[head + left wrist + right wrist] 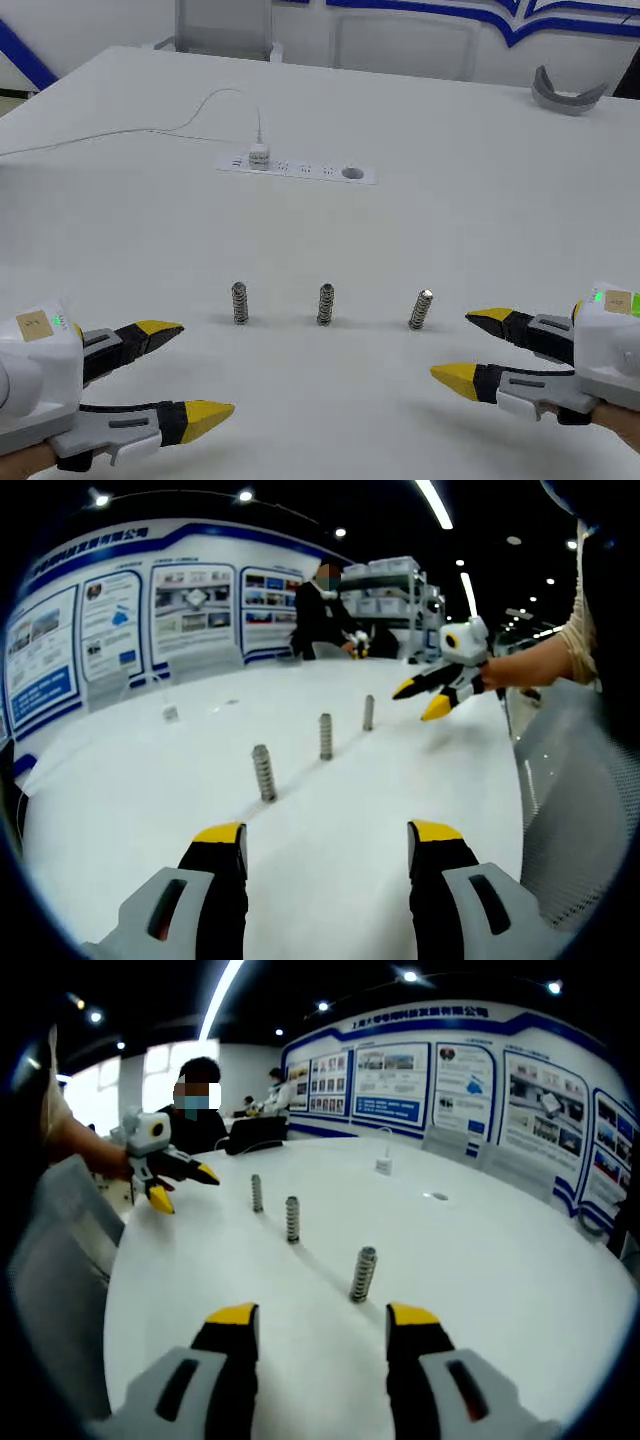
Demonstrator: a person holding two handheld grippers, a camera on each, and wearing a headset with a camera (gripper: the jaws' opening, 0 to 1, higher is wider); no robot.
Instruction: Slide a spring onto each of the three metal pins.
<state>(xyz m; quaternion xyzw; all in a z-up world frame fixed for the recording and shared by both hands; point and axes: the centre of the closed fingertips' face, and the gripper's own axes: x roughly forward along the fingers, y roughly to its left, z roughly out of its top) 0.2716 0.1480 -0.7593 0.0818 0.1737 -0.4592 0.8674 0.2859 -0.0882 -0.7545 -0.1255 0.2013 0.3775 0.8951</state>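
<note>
White table (450,200) seen from above. Nearest the viewer, the left gripper (205,367) is held in front of and to the left of the middle pin (326,304), its jaws spread wide and holding nothing. The right gripper (450,345) mirrors it in front and to the right, equally wide and empty. Either side of the middle pin stand the left pin (240,303) and the right pin (421,310). Each of the three already wears a spring (240,296). The right pin appears to lean, so a nudge from the nearby right gripper could topple it. Well behind the middle pin lies a power strip (297,169).
</note>
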